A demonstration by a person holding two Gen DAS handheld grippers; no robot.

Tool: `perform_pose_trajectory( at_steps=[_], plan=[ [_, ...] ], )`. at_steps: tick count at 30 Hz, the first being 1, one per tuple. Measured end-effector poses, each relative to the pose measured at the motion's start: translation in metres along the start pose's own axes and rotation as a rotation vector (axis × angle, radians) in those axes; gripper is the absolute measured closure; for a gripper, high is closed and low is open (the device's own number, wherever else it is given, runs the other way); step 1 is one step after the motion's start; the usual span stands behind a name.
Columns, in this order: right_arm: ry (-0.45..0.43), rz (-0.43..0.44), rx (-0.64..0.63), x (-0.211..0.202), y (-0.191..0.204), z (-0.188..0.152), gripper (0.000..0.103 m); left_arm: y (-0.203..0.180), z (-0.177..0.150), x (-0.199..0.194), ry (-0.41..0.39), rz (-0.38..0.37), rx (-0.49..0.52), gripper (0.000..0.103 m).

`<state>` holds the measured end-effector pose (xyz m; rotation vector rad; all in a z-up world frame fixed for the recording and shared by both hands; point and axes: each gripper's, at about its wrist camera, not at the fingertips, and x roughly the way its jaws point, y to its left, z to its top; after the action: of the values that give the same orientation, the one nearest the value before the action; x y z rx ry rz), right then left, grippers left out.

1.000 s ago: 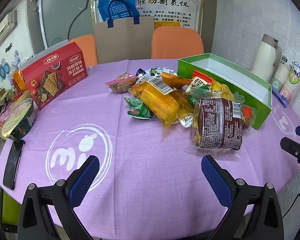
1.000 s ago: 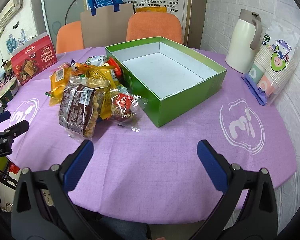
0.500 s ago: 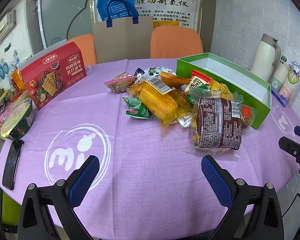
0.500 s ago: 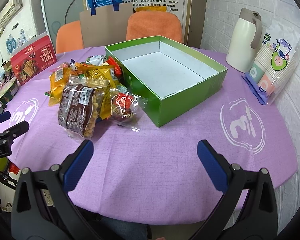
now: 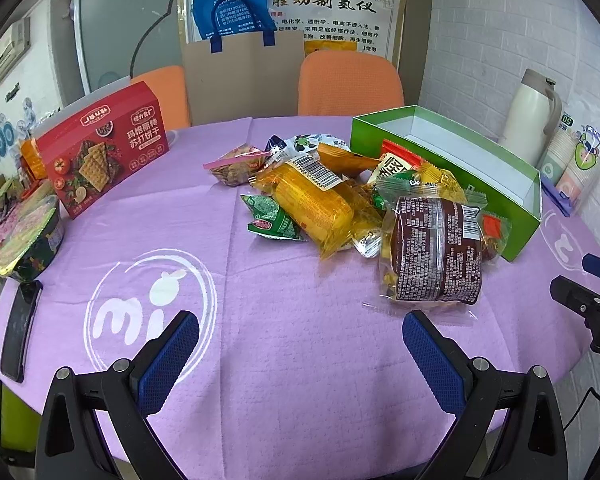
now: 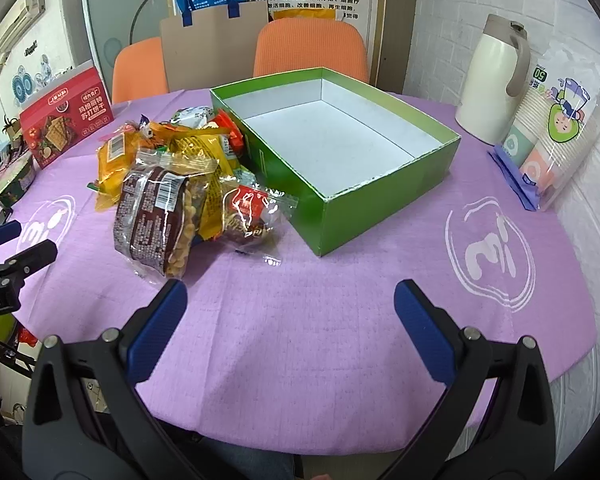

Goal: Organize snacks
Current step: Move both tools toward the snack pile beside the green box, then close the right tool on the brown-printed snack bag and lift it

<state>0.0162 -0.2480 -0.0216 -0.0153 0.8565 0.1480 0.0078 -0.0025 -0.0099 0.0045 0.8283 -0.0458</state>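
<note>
A heap of snack packets lies on the purple tablecloth left of an open green box [image 6: 384,176] [image 5: 516,216] with a bare white floor. Nearest me in the heap is a brown packet [image 5: 436,252] [image 6: 156,216]; behind it are a yellow packet [image 5: 316,204], a small green one [image 5: 272,220] and a clear red-labelled bag [image 6: 252,216]. My left gripper [image 5: 300,344] hangs open over bare cloth, just short of the brown packet. My right gripper [image 6: 290,312] is open too, in front of the box's near corner. Neither holds anything.
A red cracker box [image 5: 104,148] stands at the far left, with a round tin [image 5: 32,240] and a black phone [image 5: 20,328] near the left edge. A cream thermos [image 6: 496,80] and a sleeve of paper cups [image 6: 556,128] stand right. Two orange chairs [image 5: 348,80] sit behind the table.
Both views have edged slightly forward toward the snacks and the box. Nothing on the table has moved, and both grippers stay open.
</note>
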Motion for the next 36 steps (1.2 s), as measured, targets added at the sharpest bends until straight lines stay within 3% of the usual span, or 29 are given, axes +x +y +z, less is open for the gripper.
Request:
perform_pose_trajectory(
  at_steps=[9, 13, 21, 25, 29, 32, 34, 35, 36],
  plan=[
    [0.019, 0.014, -0.004, 0.011, 0.001, 0.004, 0.000, 0.000, 0.004, 0.009, 0.014, -0.031, 0.006, 0.000],
    [0.009, 0.077, -0.015, 0.018, 0.002, 0.006, 0.000, 0.002, 0.008, 0.015, 0.016, -0.073, -0.022, 0.000],
    [0.021, 0.295, -0.083, 0.041, 0.017, 0.015, 0.000, 0.001, 0.034, 0.033, 0.076, -0.331, -0.081, 0.004],
    [0.033, 0.393, -0.121, 0.047, 0.030, 0.013, 0.000, -0.013, 0.043, 0.044, 0.113, -0.425, -0.059, 0.022],
    [0.057, 0.434, -0.135, 0.054, 0.041, 0.011, 0.017, -0.023, 0.045, 0.061, 0.168, -0.483, -0.064, 0.032],
    [0.062, 0.427, -0.131, 0.061, 0.046, 0.014, 0.019, -0.023, 0.047, 0.072, 0.190, -0.522, -0.116, 0.031],
    [0.062, 0.443, -0.120, 0.066, 0.046, 0.017, 0.031, -0.024, 0.048, 0.079, 0.214, -0.533, -0.123, 0.032],
    [0.066, 0.442, -0.115, 0.070, 0.047, 0.018, 0.046, -0.026, 0.048, 0.082, 0.226, -0.545, -0.113, 0.035],
    [0.077, 0.439, -0.108, 0.073, 0.048, 0.019, 0.053, -0.029, 0.047, 0.082, 0.226, -0.549, -0.095, 0.040]
  ],
)
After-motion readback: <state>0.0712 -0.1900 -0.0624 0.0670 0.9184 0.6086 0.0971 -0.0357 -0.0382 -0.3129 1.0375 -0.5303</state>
